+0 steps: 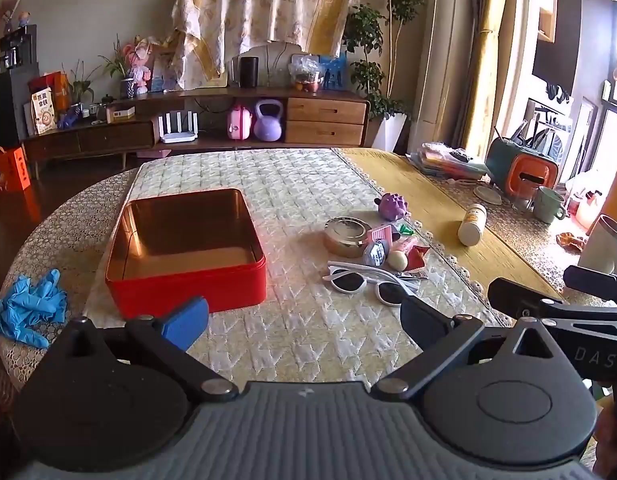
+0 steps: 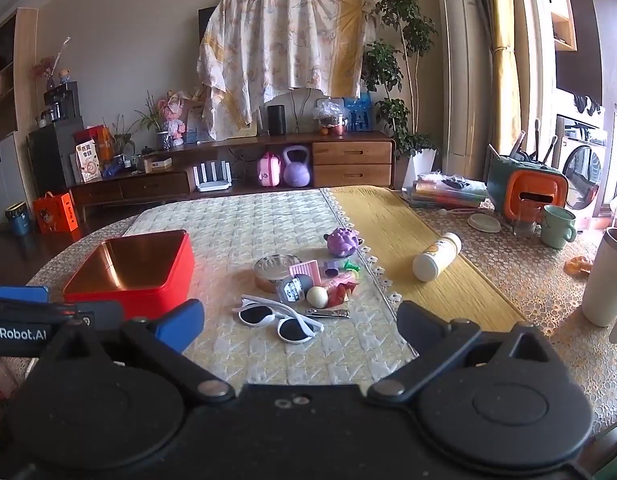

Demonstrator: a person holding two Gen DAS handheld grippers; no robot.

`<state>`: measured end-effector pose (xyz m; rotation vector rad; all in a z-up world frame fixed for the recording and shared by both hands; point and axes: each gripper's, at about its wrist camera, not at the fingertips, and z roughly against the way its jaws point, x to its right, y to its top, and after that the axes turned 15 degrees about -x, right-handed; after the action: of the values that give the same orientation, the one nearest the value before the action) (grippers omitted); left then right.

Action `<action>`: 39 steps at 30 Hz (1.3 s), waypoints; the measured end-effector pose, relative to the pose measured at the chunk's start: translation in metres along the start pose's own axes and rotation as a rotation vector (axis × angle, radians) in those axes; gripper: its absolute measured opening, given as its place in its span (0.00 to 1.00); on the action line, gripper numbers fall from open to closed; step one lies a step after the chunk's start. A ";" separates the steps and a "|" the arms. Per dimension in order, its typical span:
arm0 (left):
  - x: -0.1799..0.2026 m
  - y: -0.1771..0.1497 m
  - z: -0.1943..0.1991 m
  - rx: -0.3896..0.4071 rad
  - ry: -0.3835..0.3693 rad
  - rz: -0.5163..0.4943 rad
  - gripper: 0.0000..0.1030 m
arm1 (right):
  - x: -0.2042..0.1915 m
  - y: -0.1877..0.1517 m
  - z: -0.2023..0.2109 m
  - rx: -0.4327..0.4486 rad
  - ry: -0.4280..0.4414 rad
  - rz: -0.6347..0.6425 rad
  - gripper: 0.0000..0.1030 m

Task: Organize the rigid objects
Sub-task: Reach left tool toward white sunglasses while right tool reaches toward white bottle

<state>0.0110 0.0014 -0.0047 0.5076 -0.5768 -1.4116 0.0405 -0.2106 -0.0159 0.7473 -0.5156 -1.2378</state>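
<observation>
A red square tin sits open on the quilted table cover, its gold-toned inside bare. To its right lies the cluster of small things: a round metal tin with its lid on, a pink ridged block, a grey pouch, a pale egg-shaped ball, a red wrapper and a purple spiky toy at the far edge. Nearest the grippers lie white sunglasses, lenses up, their long axis running from far left to near right, with a nail clipper just beside them, lying crosswise.

On the yellow runner a white bottle lies on its side, base toward the camera, cap pointing away to the right. Farther right stand a green mug and an orange and green case. Blue gloves are bunched at the table's left edge.

Behind the table runs a low wooden cabinet with a purple kettlebell, a draped sheet above it.

The left gripper hovers over the cover before the red tin, jaws wide and holding nothing. The right gripper hovers just short of the sunglasses, jaws likewise wide and bare.
</observation>
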 end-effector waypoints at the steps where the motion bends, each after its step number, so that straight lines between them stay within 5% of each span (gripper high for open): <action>1: 0.000 0.000 0.000 0.000 0.000 0.001 1.00 | 0.000 0.000 -0.001 0.000 0.000 0.000 1.00; 39: 0.000 0.013 -0.032 -0.064 -0.019 -0.003 1.00 | 0.016 0.001 -0.027 -0.042 0.003 -0.019 1.00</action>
<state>0.0410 0.0019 -0.0206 0.4445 -0.5443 -1.4344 0.0649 -0.2202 -0.0336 0.7199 -0.4793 -1.2616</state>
